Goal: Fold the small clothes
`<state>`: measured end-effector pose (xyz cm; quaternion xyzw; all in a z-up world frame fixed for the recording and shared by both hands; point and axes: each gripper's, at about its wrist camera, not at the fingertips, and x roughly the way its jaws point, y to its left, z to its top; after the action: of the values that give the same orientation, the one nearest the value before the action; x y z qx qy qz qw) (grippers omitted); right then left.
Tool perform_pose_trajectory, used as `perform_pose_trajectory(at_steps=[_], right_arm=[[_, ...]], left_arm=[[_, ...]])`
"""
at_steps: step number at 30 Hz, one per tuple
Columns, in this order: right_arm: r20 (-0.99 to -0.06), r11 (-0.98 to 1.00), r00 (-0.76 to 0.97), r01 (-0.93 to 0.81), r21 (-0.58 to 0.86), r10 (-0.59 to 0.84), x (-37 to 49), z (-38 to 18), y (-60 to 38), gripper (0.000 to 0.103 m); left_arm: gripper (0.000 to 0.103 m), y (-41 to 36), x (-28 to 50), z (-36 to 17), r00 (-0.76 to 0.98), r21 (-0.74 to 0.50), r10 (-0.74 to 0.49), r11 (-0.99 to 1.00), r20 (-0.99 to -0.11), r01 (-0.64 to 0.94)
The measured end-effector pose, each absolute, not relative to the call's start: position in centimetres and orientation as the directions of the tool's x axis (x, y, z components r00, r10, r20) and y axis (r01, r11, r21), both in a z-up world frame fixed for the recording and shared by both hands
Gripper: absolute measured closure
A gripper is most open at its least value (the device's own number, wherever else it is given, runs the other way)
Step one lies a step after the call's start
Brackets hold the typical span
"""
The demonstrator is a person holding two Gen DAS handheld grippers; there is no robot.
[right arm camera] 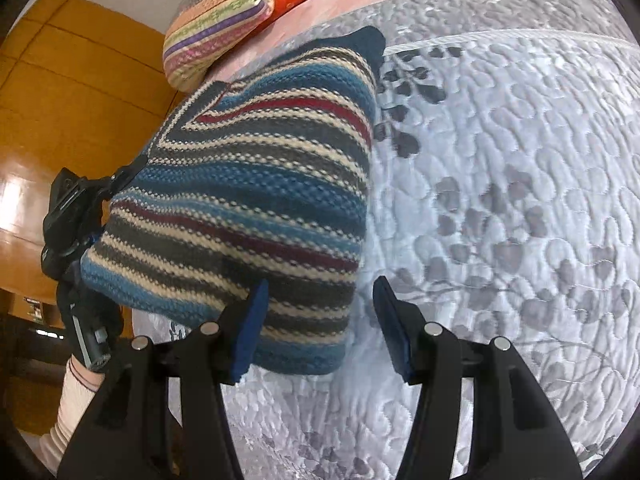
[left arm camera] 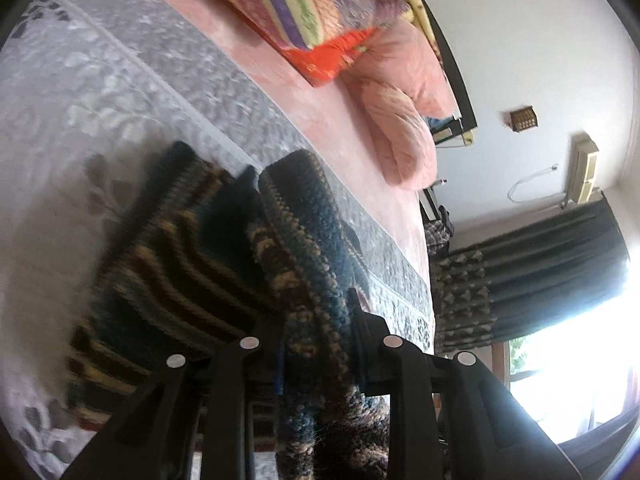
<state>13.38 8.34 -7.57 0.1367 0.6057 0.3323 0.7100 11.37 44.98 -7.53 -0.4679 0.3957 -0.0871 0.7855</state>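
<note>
My left claw (left arm camera: 316,344) is clenched on a thick fold of the striped knit sweater (left arm camera: 180,264); the wool bunches up between its fingers and runs forward and away from it onto the bed (left arm camera: 100,80). My right claw (right arm camera: 316,324) is released, its blue pads standing apart with nothing between them.

Seen from the right claw, the sweater (right arm camera: 256,184) lies ahead and to the left, a folded block on the grey quilted bed cover (right arm camera: 500,160). Its long axis runs away from me toward the striped pillow (right arm camera: 216,24). Its near right corner sits just in front of my left pad (right arm camera: 252,320), and the right edge of the block passes up through the gap between the pads. The left claw (right arm camera: 116,184) grips the far-left edge, so the two claws flank the block across its short side.

I judge the right claw is nearest that free right edge; the coming move needs only a slight shift left to close on it.
</note>
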Motion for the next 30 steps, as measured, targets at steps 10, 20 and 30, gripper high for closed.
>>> perform_pose_trajectory(at_steps=[10,20,30], right_arm=[[-0.775,0.720,-0.018,-0.356,0.596,0.632,12.7,-8.2,13.2,0.048],[-0.804,0.748,-0.035,-0.346,0.567,0.594,12.4,-9.6,15.7,0.048],[-0.815,0.763,-0.041,-0.328,0.557,0.578,12.8,-10.0,15.6,0.048]], left_arm=[[0.079,49.9,10.3,-8.8,0.672,-0.801,-0.487,0.528,-0.558,-0.282],[0.077,51.4,10.6,-14.7,0.593,-0.778,-0.523,0.532,-0.612,-0.334],[0.071,51.3,7.8,-11.3,0.576,-0.709,-0.464,0.628,-0.673,-0.321]])
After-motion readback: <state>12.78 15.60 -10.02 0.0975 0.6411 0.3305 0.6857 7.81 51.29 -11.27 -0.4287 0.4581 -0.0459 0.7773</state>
